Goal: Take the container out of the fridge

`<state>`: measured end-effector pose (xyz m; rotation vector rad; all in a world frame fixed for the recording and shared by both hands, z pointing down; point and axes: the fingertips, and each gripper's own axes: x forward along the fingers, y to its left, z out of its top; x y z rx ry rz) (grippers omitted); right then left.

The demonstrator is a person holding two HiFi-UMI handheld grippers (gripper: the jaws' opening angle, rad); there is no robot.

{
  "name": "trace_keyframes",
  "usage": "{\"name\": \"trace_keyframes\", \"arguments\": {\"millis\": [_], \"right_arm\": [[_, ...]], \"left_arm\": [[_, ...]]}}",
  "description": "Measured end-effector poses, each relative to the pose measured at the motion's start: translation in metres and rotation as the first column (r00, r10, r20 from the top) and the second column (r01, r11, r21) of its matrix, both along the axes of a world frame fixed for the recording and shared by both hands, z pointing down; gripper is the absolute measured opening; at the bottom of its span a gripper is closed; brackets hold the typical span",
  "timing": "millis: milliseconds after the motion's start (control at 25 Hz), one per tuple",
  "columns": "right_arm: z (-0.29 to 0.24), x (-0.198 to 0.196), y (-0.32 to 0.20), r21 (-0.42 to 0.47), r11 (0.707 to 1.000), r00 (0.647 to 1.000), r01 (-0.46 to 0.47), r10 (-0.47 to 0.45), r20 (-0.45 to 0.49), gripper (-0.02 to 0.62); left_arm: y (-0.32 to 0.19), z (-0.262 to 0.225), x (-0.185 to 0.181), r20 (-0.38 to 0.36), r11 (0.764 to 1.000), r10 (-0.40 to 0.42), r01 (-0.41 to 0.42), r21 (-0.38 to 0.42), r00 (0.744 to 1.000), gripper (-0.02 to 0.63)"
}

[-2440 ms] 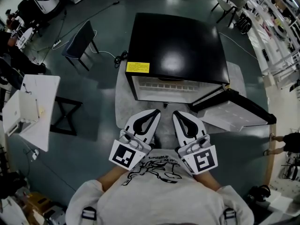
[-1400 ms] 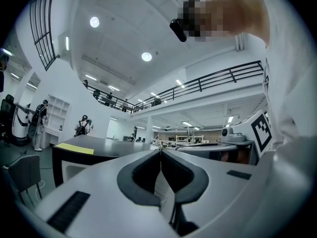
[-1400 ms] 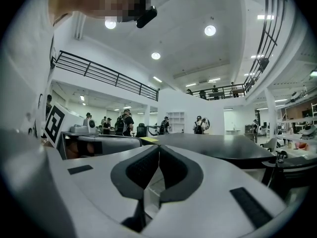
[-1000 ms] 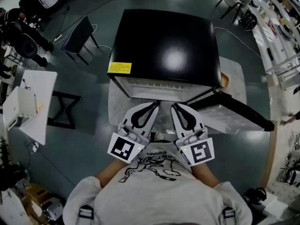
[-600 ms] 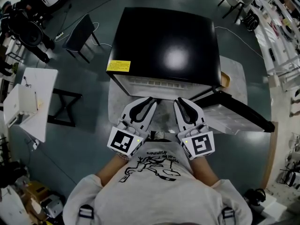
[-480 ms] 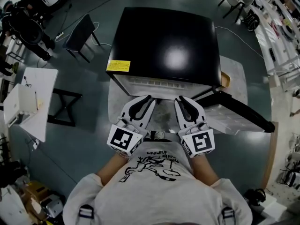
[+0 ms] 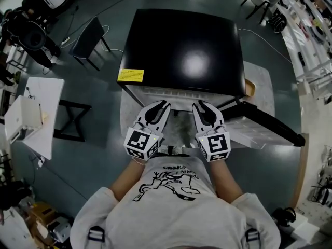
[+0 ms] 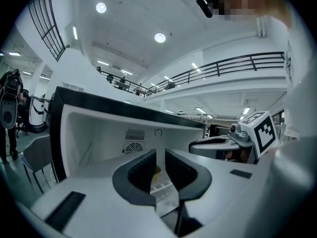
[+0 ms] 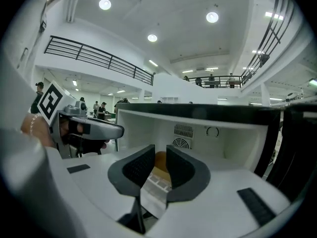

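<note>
A black-topped fridge [image 7: 187, 51] stands with its door [image 7: 262, 126] swung open to the right. Inside its white cavity [image 8: 99, 138] a clear container with yellow-orange contents [image 9: 159, 161] rests on the shelf, and only a sliver of it shows through the gap between the jaws. My left gripper [image 7: 160, 106] and right gripper [image 7: 201, 105] are side by side just in front of the opening. Both point into it, roughly level. Their jaws have just been opening and stand slightly parted, with nothing gripped. The container [image 8: 157, 173] lies beyond the left gripper [image 8: 160, 155] and beyond the right gripper [image 9: 160, 158].
A round fan vent [image 9: 181, 143] sits on the fridge's back wall. The fridge stands on a pale mat [image 7: 129, 123]. A dark chair [image 7: 85, 43] and a white table [image 7: 33, 118] are to the left. Shelving and clutter line the right edge [image 7: 311, 45].
Both grippers have moved forward and down towards the fridge opening. Their jaws, shut a second ago, now stand slightly apart.
</note>
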<state>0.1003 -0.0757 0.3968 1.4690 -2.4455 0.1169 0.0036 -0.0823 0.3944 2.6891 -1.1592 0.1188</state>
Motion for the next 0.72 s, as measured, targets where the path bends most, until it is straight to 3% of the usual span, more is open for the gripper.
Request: {"name": "trace_keyframes", "arguments": {"millis": [240, 720], "right_arm": [[0.024, 0.007, -0.02, -0.036, 0.999, 0.999, -0.032, 0.033, 0.021, 0.064], [0.061, 0.018, -0.054, -0.064, 0.995, 0.997, -0.073, 0.071, -0.03, 0.071]], "left_arm": [[-0.022, 0.023, -0.004, 0.017, 0.999, -0.027, 0.027, -0.032, 0.999, 0.068], [-0.059, 0.076, -0.003, 0.05, 0.991, -0.051, 0.056, -0.118, 0.997, 0.071]]}}
